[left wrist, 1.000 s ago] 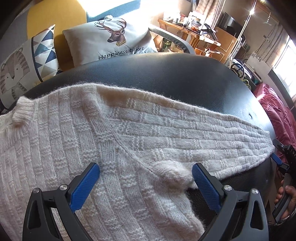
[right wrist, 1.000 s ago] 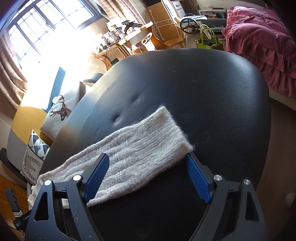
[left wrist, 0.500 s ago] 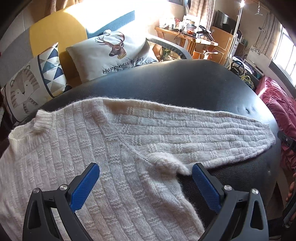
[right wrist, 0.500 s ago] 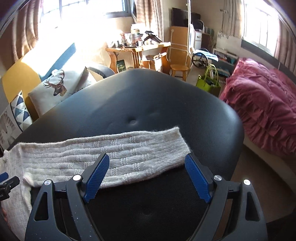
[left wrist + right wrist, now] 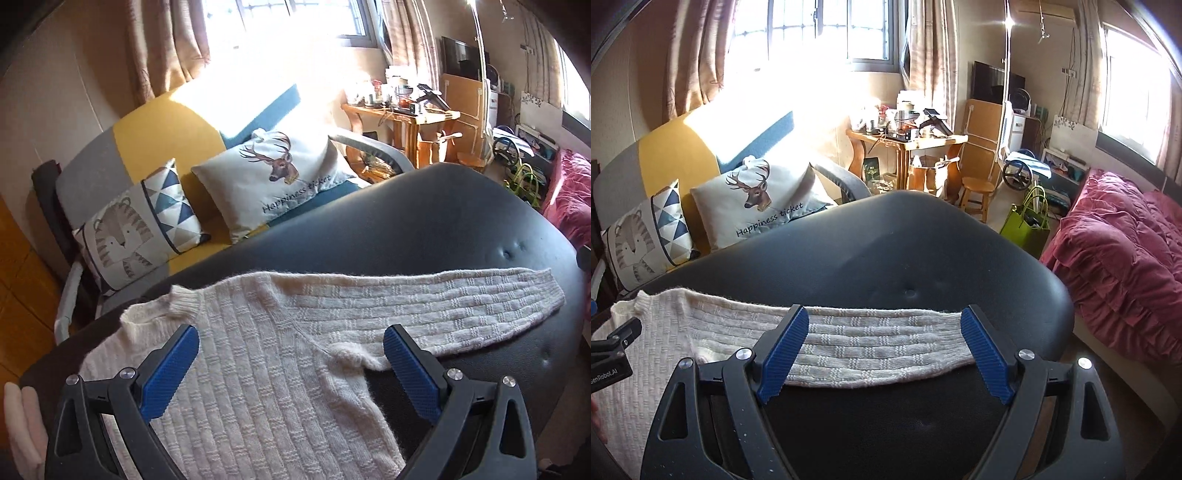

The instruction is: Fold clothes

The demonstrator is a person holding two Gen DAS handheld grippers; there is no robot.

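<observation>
A cream knitted sweater (image 5: 266, 373) lies flat on a black padded leather surface (image 5: 424, 221), one sleeve (image 5: 424, 306) stretched out to the right. My left gripper (image 5: 291, 373) hangs open above the sweater's shoulder and armpit, its blue pads apart and holding nothing. In the right wrist view the same sleeve (image 5: 879, 343) runs across the black surface (image 5: 905, 251), cuff end at the right. My right gripper (image 5: 882, 354) stands open above the sleeve, nothing between its pads. A part of the left gripper shows at that view's left edge.
Behind the black surface stands a yellow, grey and blue sofa (image 5: 159, 129) with a deer pillow (image 5: 273, 173) and a tiger pillow (image 5: 133, 236). A cluttered wooden table (image 5: 908, 142), a stool (image 5: 977, 188), a green bag (image 5: 1027, 229) and a red bed cover (image 5: 1126, 251) lie to the right.
Both grippers have risen and tilted up away from the sweater, so more of the room shows. The right view has rolled level. The sweater lies still; both grippers stay open.
</observation>
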